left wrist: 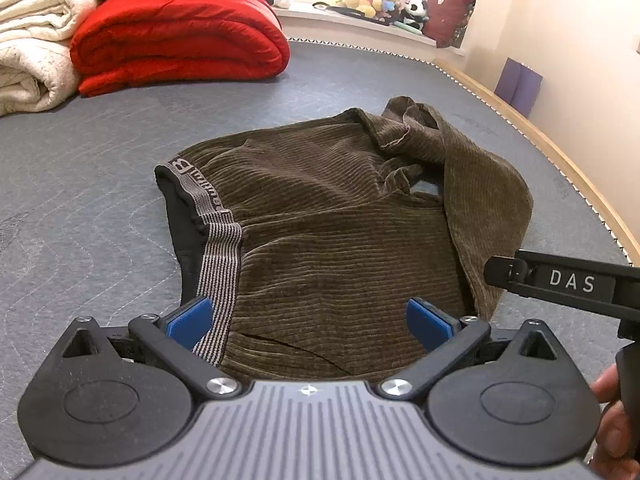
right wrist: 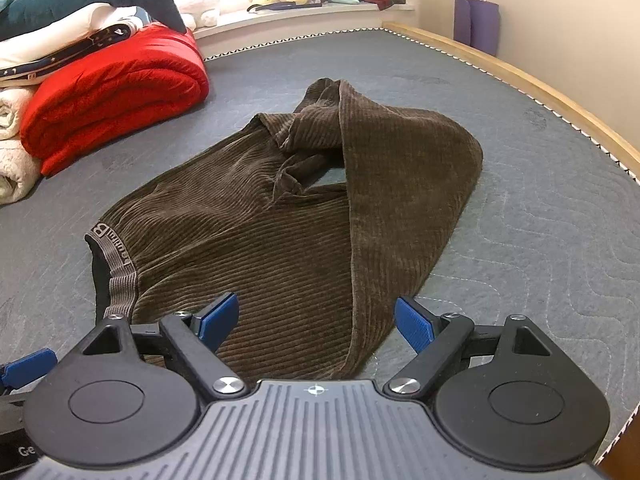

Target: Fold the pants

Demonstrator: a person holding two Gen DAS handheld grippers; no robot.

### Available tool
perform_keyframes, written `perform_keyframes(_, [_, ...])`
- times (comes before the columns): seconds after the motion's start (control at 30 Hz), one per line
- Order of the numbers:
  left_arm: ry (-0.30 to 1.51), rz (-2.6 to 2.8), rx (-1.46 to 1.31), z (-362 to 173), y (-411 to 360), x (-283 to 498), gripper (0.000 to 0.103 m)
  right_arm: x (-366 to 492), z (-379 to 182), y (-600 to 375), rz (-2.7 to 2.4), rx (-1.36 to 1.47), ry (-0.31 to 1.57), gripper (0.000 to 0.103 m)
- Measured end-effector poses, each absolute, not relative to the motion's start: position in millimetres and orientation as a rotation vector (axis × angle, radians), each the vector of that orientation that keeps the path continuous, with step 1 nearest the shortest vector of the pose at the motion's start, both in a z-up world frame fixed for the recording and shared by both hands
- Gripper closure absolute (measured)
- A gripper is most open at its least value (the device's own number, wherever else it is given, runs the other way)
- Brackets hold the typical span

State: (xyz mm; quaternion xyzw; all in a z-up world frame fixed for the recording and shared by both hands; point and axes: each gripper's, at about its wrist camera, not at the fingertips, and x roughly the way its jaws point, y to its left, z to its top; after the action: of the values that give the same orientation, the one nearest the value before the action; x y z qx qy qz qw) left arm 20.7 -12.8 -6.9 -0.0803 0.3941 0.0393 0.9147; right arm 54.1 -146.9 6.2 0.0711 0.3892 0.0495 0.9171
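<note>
Pants [left wrist: 332,224], brown corduroy, lie partly folded on the grey mattress [left wrist: 100,152]; one leg doubled back over the body, its cuff bunched at the far end; striped waistband [left wrist: 218,264] on the near left side; left gripper [left wrist: 308,322] spread wide, holding nothing, over the waistband end; right gripper [right wrist: 316,320] also wide, holding nothing, over the near edge of the folded leg; red quilt [right wrist: 116,100] and white blankets [left wrist: 32,48] stacked far left, well apart from pants
</note>
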Motion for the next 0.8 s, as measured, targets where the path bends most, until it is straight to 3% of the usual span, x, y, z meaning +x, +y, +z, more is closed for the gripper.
perform_keyframes(0.8, [0.83, 0.075, -0.159, -10.0, -14.4, 23.6, 0.0, 53.8, 6.6, -146.7, 0.104, 0.135, 0.8, 0.017])
